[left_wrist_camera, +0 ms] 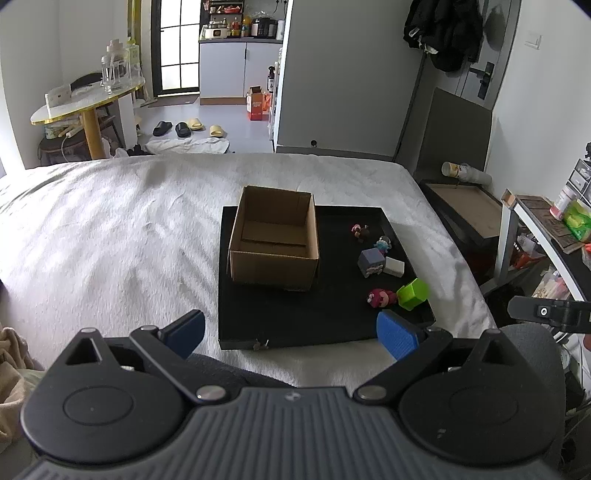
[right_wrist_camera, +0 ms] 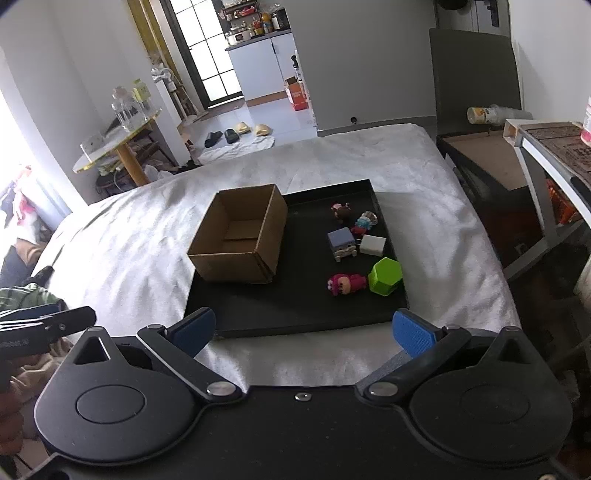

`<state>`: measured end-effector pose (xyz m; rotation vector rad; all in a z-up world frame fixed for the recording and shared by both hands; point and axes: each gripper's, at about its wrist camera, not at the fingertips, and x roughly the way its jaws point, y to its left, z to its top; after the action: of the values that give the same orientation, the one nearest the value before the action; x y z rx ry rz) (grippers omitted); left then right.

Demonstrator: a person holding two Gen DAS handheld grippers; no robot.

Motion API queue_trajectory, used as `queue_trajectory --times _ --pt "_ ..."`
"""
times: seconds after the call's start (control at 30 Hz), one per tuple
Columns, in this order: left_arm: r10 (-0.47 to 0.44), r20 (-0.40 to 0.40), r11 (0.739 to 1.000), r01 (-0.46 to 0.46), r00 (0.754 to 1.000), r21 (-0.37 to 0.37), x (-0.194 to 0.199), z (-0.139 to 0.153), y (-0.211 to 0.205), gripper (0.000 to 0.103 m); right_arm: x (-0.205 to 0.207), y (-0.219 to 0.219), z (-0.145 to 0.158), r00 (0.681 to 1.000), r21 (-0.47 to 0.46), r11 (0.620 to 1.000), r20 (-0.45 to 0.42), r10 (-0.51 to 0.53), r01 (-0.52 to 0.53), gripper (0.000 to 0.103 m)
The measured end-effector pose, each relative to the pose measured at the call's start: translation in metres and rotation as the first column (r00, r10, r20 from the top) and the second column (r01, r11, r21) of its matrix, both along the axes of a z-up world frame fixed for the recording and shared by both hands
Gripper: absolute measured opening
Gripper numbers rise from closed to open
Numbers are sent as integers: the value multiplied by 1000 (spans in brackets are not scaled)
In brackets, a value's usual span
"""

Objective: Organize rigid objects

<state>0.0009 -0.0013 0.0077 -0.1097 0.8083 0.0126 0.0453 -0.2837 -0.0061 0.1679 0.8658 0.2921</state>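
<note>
Black and shallow, the tray (left_wrist_camera: 325,321) lies on the white-covered bed (left_wrist_camera: 110,240), and an empty open cardboard box (left_wrist_camera: 273,238) stands on its left half. On the right half sit the small toys: a pink figure (left_wrist_camera: 380,297) touching a green hexagonal block (left_wrist_camera: 413,293) at about 4 o'clock from the box, a grey-blue cube toy (left_wrist_camera: 372,261) beside a white block (left_wrist_camera: 394,266) at 3 o'clock, and two small dolls, a dark brown one (left_wrist_camera: 360,231) and a blue-and-red one (left_wrist_camera: 384,243), toward 2 o'clock. The left tool (left_wrist_camera: 291,332) hangs over the tray's near edge, its blue pads spread wide with nothing between them. The right tool (right_wrist_camera: 303,330) is likewise spread wide and empty, over the bed just short of the tray. The left wrist view alone shows a dark coat (left_wrist_camera: 443,33) hanging at 1 o'clock and the other tool's tip at its right edge. The right wrist view shows the hexagonal top of the green block more clearly, and a green sleeve (right_wrist_camera: 26,295) at 9 o'clock.
</note>
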Motion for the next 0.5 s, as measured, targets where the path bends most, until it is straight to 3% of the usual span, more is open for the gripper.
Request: queue_trajectory --times 0.5 --pt "1 9 1000 -1 1000 -16 -2 4 4 99 -2 6 6 1000 -42 999 9 12 -12 103"
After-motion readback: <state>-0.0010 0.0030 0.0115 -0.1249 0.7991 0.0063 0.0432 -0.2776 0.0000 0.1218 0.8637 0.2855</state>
